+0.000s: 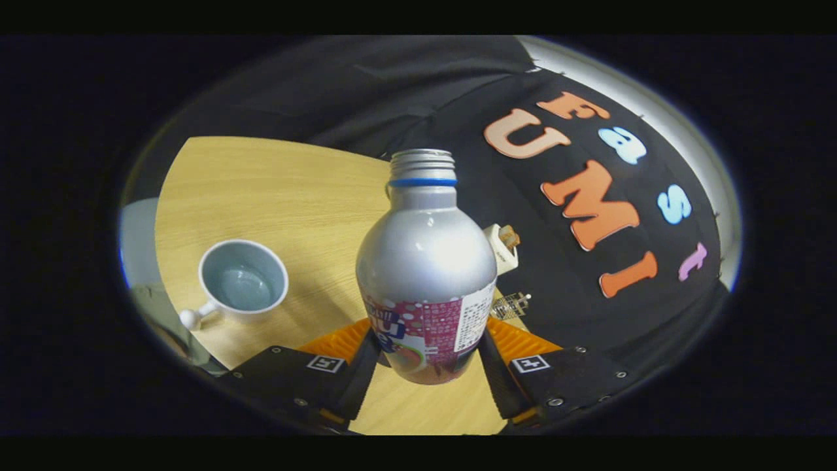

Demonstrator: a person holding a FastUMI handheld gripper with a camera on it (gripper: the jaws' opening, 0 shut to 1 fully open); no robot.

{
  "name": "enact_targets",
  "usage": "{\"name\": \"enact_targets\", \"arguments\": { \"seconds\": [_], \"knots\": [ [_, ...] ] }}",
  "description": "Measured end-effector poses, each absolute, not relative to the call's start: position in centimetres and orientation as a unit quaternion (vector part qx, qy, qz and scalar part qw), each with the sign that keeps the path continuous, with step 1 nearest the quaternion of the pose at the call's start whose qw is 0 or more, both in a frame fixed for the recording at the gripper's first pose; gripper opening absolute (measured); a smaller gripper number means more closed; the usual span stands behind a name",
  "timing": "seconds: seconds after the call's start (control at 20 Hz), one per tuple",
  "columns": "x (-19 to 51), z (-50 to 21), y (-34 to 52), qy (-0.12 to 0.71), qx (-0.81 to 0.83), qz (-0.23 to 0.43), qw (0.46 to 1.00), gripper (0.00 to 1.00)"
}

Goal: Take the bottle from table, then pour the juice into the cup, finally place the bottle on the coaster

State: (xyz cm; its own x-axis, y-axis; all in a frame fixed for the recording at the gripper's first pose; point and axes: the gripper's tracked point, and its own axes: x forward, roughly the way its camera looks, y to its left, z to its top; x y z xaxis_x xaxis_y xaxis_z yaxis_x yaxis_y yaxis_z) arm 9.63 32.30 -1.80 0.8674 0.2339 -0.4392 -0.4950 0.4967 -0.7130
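A silver metal bottle (425,261) with a blue neck ring and a pink label stands upright between my fingers, its threaded mouth uncapped. My gripper (428,350) is shut on the bottle's lower body, one finger pressing each side. A pale blue cup (242,280) with a white rim and handle sits on the wooden table (288,196), off to the left of the bottle and beyond my left finger. The cup's inside looks empty. The bottle seems lifted a little above the tabletop.
A small white box-like object (502,247) and a small wire-frame item (511,304) sit near the table's right edge, just behind the bottle. The black cloth wall hangs close behind and to the right of the table.
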Motion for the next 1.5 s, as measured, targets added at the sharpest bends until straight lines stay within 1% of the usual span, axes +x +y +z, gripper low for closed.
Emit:
{"name": "enact_targets", "arguments": {
  "seconds": [0.25, 0.55, 0.7, 1.0, 1.3, 1.5],
  "knots": [
    [12.0, -2.6, 30.7, 0.165, -0.303, 0.206, 0.916, 0.78],
    [14.7, -2.9, 29.8, 0.160, -0.151, 0.210, 0.953, 0.78],
    [15.8, -4.5, 29.0, 0.170, -0.097, 0.212, 0.958, 0.78],
    [17.0, -7.2, 28.2, 0.182, -0.050, 0.217, 0.958, 0.78],
    [17.3, -10.3, 28.3, 0.205, -0.038, 0.228, 0.951, 0.78],
    [17.5, -10.8, 28.2, 0.207, -0.032, 0.229, 0.950, 0.78]
  ]
}}
